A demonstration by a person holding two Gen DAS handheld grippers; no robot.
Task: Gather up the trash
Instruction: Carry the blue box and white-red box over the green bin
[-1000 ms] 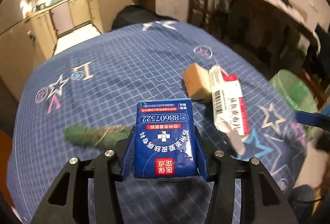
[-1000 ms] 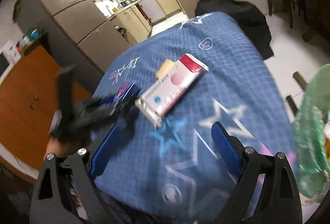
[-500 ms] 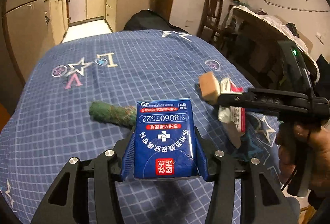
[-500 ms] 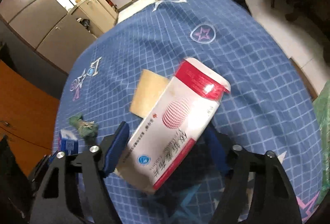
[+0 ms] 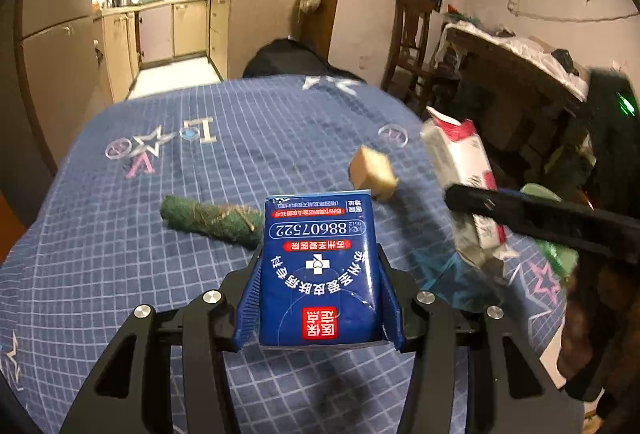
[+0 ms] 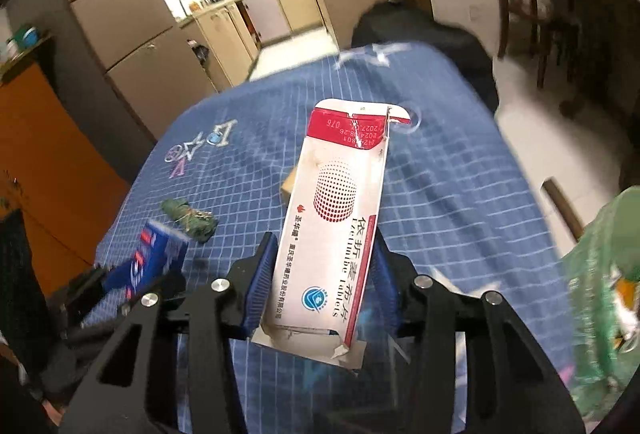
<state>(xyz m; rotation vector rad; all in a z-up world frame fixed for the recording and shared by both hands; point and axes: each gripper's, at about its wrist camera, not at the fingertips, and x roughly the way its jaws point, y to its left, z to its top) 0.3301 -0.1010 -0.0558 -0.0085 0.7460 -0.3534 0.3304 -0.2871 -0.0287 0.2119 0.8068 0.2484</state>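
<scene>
My left gripper (image 5: 319, 298) is shut on a blue carton (image 5: 319, 270) with white print, held above the blue checked tablecloth (image 5: 120, 234). My right gripper (image 6: 320, 286) holds a torn white and red tablet box (image 6: 336, 222); its jaws are closing, with the pads pressing on the box's sides. The same white and red box (image 5: 460, 170) shows lifted at the right of the left wrist view. A green rolled wad (image 5: 208, 220) and a small tan block (image 5: 374, 172) lie on the cloth. The blue carton (image 6: 154, 254) appears blurred at the left of the right wrist view.
A green plastic bag (image 6: 600, 274) hangs off the table's right edge. A dark bag (image 5: 292, 60) sits behind the table's far edge. Kitchen cabinets (image 5: 160, 30) stand beyond; a wooden chair (image 5: 408, 46) and a cluttered table (image 5: 520, 74) are at the right.
The right gripper has closed around the white and red box and lifted it off the cloth. The left gripper, still holding the blue carton, has shifted and risen a little.
</scene>
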